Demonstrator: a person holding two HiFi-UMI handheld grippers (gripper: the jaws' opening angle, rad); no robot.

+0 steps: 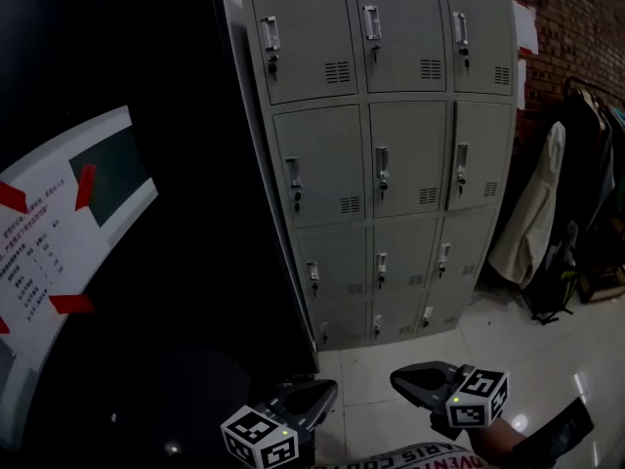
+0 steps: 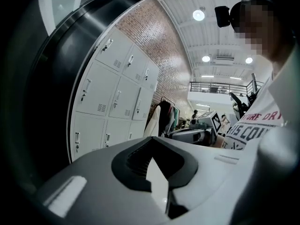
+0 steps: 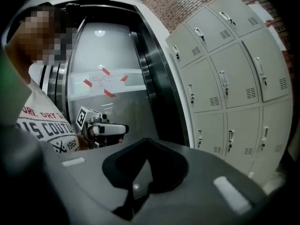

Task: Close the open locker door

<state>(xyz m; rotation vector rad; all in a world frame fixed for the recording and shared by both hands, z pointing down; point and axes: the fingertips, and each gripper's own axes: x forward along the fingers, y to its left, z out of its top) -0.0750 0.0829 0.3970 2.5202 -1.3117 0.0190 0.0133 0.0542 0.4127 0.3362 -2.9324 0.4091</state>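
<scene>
Fingers well short of lockers

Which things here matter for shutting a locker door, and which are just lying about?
For the job: lockers (every door in view looks shut), left gripper, right gripper, both shut and empty.
Just about: hanging coats, taped notice, brick wall.

Red brick wall, glossy pale tiled floor, hanging coats, taped notice on dark panel
</scene>
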